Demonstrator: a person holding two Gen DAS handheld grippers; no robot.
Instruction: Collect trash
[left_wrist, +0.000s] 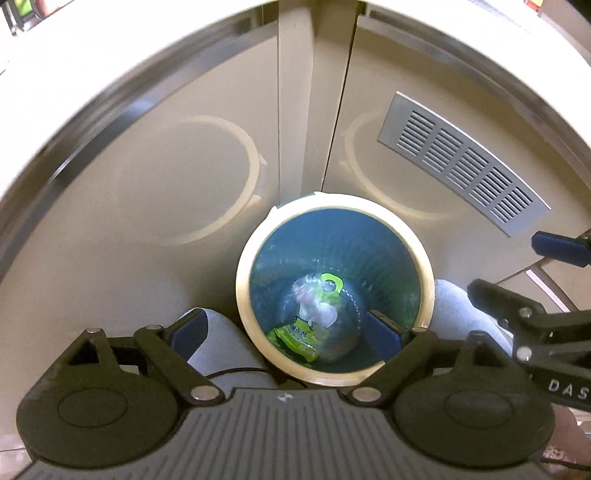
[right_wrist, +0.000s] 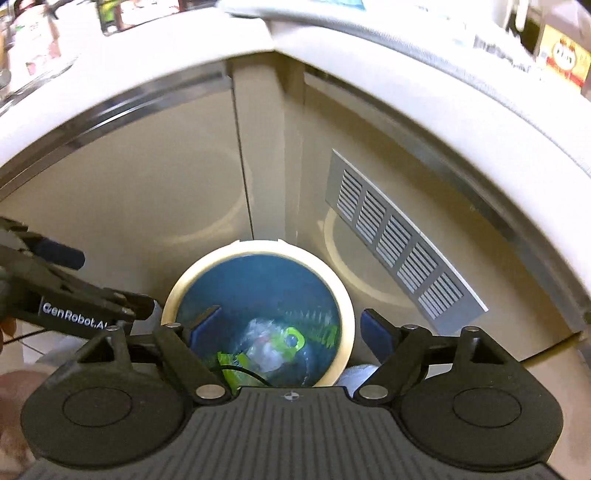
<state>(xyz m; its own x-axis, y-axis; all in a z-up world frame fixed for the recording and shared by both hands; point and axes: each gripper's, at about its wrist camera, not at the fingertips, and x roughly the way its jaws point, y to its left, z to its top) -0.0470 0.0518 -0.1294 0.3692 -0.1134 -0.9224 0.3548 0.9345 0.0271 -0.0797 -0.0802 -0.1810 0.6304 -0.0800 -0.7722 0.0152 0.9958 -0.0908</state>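
Note:
A round bin with a cream rim (left_wrist: 424, 273) and a blue liner stands on the floor in a cabinet corner; it also shows in the right wrist view (right_wrist: 349, 314). Inside lie clear crumpled plastic (left_wrist: 314, 302) and a green wrapper (left_wrist: 295, 339), also seen from the right wrist as plastic (right_wrist: 264, 347) and wrapper (right_wrist: 231, 367). My left gripper (left_wrist: 286, 332) hovers open and empty over the bin's near rim. My right gripper (right_wrist: 290, 328) hovers open and empty above the bin. The right gripper also shows at the right edge of the left wrist view (left_wrist: 517, 269).
Beige cabinet doors meet in a corner behind the bin, under a white counter edge (right_wrist: 406, 70). A grey vent grille (left_wrist: 465, 162) sits on the right door. The person's knees in grey fabric (left_wrist: 225, 350) flank the bin. Bottles and boxes (right_wrist: 565, 59) stand on the counter.

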